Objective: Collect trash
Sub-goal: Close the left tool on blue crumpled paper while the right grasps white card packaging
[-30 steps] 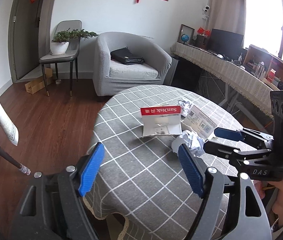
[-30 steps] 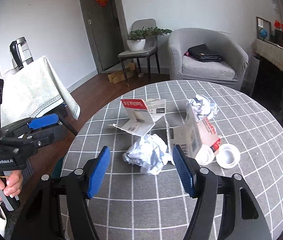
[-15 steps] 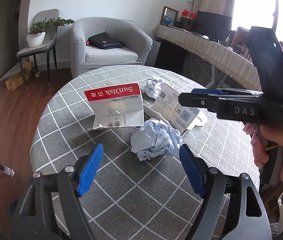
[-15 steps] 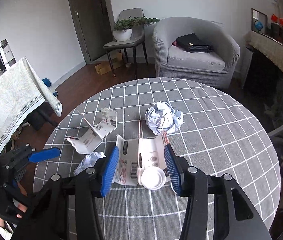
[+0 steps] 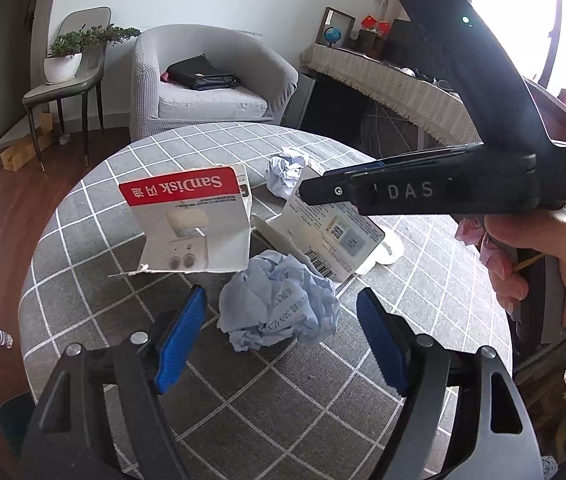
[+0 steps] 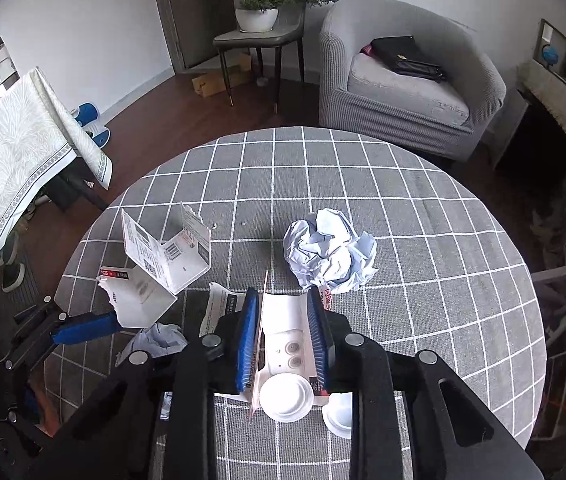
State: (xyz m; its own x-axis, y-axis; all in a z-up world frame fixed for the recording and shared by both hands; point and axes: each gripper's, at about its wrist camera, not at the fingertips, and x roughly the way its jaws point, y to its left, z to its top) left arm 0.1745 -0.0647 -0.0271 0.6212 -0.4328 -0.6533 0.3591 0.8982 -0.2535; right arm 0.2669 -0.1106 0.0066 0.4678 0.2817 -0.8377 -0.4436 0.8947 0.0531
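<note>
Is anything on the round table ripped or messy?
Yes. The red-and-white SanDisk card package is torn open with a ragged edge. Two crumpled pale-blue paper balls lie on the grey checked tablecloth, beside another torn-open white package.

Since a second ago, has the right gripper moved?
Yes. The right gripper has come forward over the table, away from the near paper ball, and is closing around the white packaging.

My left gripper [image 5: 279, 336] is straddling the crumpled paper ball [image 5: 279, 300], with gaps on both sides. The SanDisk card [image 5: 191, 224] is standing just beyond it, and my right gripper [image 5: 315, 192] is crossing above, blocking the path forward. The far tablecloth [image 6: 423, 208] is lying bare.
</note>
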